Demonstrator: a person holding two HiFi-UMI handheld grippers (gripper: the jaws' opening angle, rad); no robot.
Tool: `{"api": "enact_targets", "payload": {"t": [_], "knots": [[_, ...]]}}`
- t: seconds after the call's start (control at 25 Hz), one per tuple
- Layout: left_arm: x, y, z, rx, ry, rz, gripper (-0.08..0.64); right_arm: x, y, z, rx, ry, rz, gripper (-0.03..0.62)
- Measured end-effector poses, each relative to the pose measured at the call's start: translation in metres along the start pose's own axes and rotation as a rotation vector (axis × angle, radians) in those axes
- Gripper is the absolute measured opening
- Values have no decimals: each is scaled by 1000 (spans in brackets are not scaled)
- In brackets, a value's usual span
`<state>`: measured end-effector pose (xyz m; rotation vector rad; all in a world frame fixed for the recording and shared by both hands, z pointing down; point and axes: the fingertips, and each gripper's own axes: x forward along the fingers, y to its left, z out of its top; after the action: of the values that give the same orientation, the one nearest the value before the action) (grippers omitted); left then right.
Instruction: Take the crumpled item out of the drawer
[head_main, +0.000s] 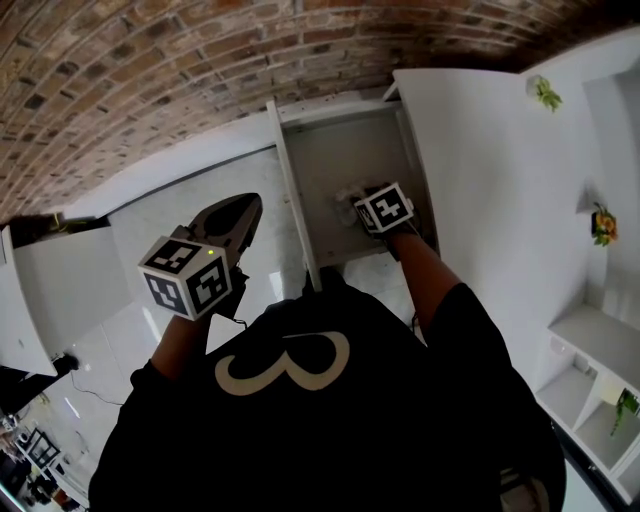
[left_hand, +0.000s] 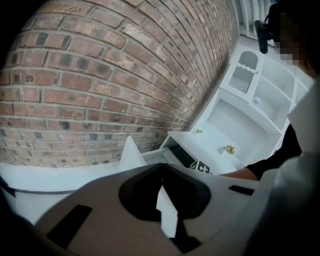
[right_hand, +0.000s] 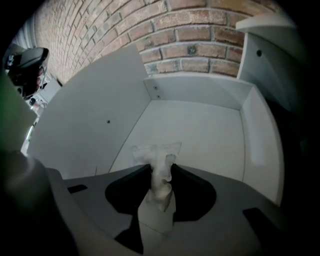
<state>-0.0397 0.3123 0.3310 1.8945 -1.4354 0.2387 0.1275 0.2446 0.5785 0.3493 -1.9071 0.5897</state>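
The white drawer (head_main: 345, 150) stands pulled out below me, and my right gripper (head_main: 365, 208) reaches down into it. In the right gripper view, the right gripper (right_hand: 161, 172) is shut on a crumpled white paper wad (right_hand: 155, 152); the wad's top sticks out past the jaw tips, just above the drawer's bare floor (right_hand: 200, 130). In the head view the crumpled paper (head_main: 350, 198) shows pale beside the marker cube. My left gripper (head_main: 248, 208) hangs to the left, outside the drawer. Seen from its own camera, the left gripper (left_hand: 161, 166) has its tips touching with nothing between them.
The drawer's tall left side wall (head_main: 295, 200) separates the two grippers. A white cabinet (head_main: 500, 180) rises on the right, with small plants (head_main: 545, 92) (head_main: 603, 225) and open shelves (head_main: 590, 370). A brick wall (head_main: 150, 80) runs behind the drawer.
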Motion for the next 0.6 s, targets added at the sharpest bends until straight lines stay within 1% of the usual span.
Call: {"api": "enact_targets", "payload": {"t": [0.12,0.32,0.6], "knots": [[-4,-7,3,10,-8,-13,3,-19,7,9,3,-58,-10,132],[-15,-15,3,26,-7,-32,3,-61,32,28,-32,-175,-8,133],[-30,-31,3,56,3,-66,3,-136,61,53,-7,-366,-14,132]]}}
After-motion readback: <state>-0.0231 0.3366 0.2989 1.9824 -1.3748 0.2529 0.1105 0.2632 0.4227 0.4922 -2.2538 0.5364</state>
